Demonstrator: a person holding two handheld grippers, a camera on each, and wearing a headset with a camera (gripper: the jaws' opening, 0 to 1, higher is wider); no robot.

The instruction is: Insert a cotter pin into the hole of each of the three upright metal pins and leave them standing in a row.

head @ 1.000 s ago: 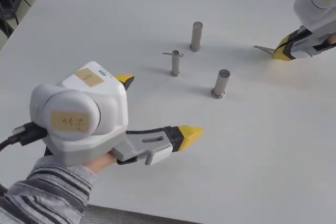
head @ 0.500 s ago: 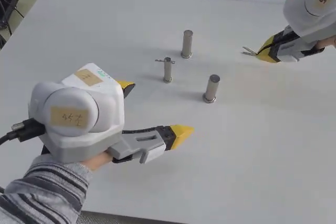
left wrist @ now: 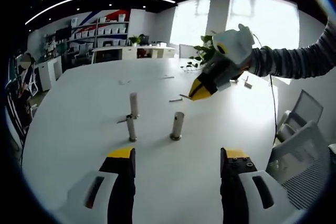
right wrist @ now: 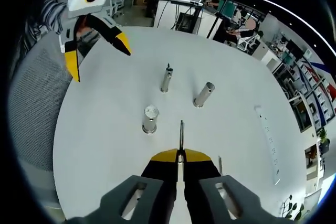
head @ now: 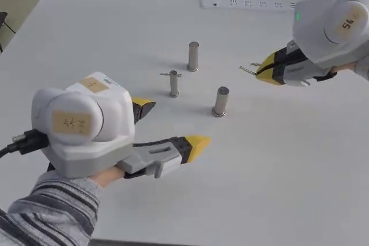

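Three upright metal pins stand on the white table: a far one, a left one with a cotter pin through its top, and a bare near one. My right gripper hovers right of them, shut on a cotter pin that juts from its tips toward the pins. In the right gripper view the held cotter pin points at the near pin. My left gripper is open and holds nothing, low over the table in front of the pins.
A white power strip lies at the table's far edge. A loose cotter pin lies on the table beside my right gripper. Office desks and chairs stand beyond the table.
My right gripper has moved left and closer to the three pins with the cotter pin in it. The left gripper has stayed where it was.
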